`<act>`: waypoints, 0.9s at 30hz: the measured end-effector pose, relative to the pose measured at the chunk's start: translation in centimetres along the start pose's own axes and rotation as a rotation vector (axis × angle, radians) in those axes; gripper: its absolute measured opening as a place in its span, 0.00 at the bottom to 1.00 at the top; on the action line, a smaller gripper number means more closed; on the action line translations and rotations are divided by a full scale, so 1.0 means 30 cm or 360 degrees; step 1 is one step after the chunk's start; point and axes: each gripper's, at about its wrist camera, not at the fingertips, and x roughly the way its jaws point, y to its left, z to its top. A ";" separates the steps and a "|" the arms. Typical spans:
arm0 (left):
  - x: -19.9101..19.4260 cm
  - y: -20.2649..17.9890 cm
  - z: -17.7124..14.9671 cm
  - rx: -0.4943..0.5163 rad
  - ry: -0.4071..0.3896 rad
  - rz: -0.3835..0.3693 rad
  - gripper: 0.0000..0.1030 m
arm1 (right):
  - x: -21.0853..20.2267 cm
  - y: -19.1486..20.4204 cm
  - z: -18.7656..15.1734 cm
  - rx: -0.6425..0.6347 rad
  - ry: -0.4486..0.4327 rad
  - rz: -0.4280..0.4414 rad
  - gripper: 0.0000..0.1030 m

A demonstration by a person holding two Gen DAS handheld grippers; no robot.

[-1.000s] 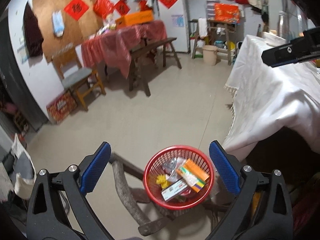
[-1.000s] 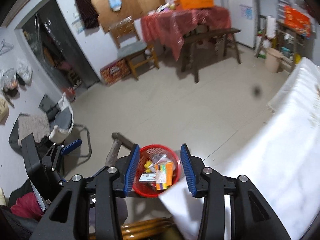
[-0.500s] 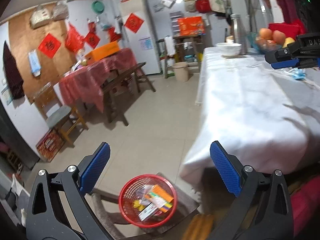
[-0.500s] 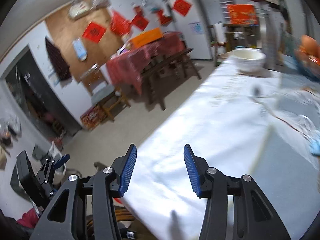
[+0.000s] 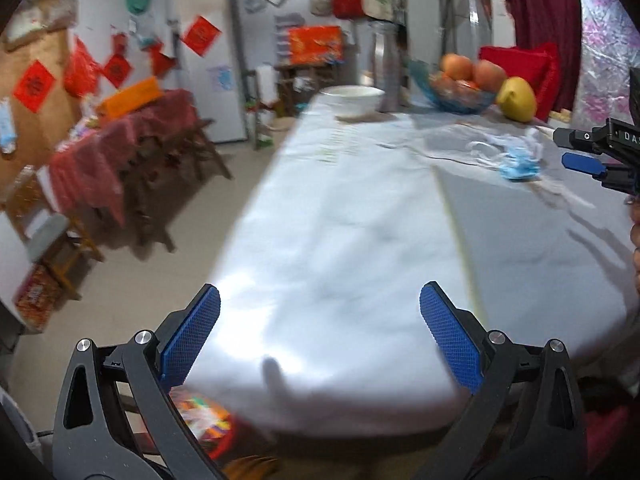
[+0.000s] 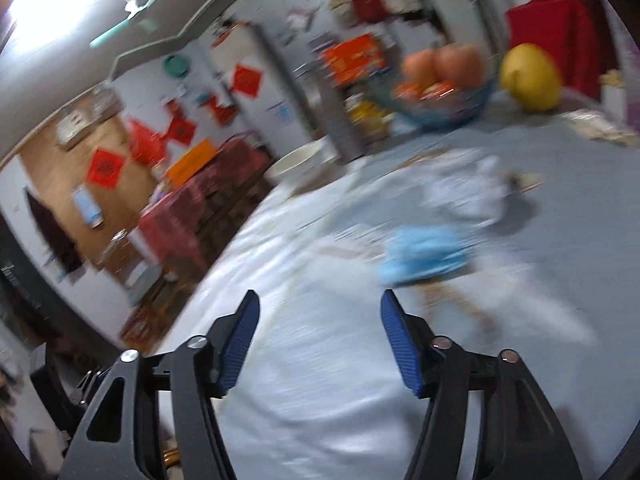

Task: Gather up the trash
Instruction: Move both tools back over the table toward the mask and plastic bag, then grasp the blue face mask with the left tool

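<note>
White bowl (image 5: 352, 100) and fruit bowl (image 5: 460, 94) at table's (image 5: 340, 240) far end, blue mask (image 6: 424, 254) just ahead of right gripper (image 6: 318, 336), jaws opening, empty, left gripper (image 5: 320, 334) wide, empty

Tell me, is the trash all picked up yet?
Not yet. Some wrappers already sit in the red basket below the table edge. Both grippers are empty: the left gripper open, the right gripper opening with nothing between its jaws. The crumpled blue mask and white scraps remain on the white tablecloth.

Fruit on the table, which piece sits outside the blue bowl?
The yellow fruit, alone on the cloth right of the blue bowl; the orange-red fruits are piled inside it.
</note>
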 end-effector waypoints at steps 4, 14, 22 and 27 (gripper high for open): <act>0.112 -0.152 0.090 0.0059 0.0095 -0.0159 0.93 | -0.032 -0.129 0.019 -0.0020 -0.0105 -0.0293 0.66; 0.379 -0.518 0.298 0.0170 0.0278 -0.0447 0.93 | -0.064 -0.373 0.035 0.0207 -0.0193 -0.0450 0.72; 0.527 -0.733 0.437 0.0222 0.0297 -0.0408 0.93 | -0.090 -0.404 0.020 0.0320 -0.0240 -0.0399 0.75; 0.598 -0.755 0.459 0.0218 0.0345 -0.0300 0.93 | -0.102 -0.406 0.014 0.0349 -0.0239 -0.0357 0.75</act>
